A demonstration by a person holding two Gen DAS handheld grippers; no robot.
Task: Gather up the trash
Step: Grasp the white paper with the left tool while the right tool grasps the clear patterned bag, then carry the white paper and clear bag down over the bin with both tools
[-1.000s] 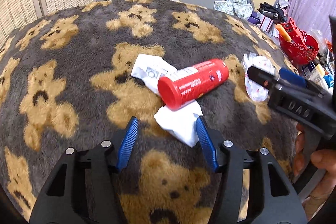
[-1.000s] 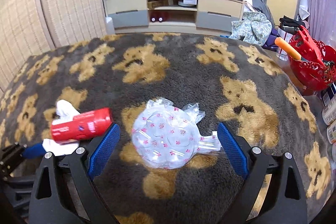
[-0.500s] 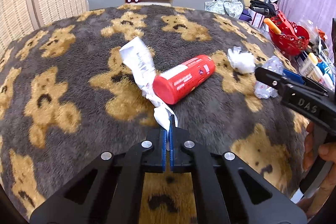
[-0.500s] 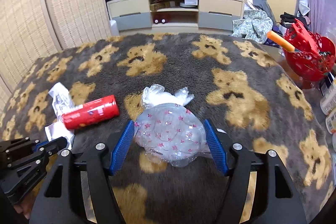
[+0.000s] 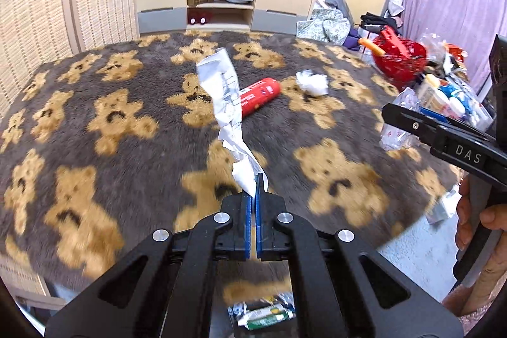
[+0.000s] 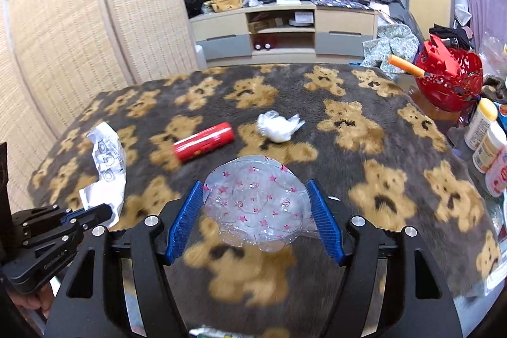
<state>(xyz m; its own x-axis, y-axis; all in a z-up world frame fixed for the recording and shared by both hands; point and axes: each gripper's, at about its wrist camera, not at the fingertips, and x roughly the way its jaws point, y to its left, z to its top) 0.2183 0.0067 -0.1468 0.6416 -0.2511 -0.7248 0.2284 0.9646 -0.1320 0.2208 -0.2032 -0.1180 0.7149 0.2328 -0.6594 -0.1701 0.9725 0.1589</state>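
Two pieces of trash are off the blanket (image 6: 396, 211) and in my claws. My right claw (image 6: 256, 219) squeezes the clear starred wrapper (image 6: 253, 205) over the near edge; my left claw (image 5: 253, 189) is clamped on the tail of the crumpled paper (image 5: 228, 103). Still lying mid-blanket, I reckon, are the red can (image 6: 204, 141) and, beside it, the small white wad (image 6: 277, 125).
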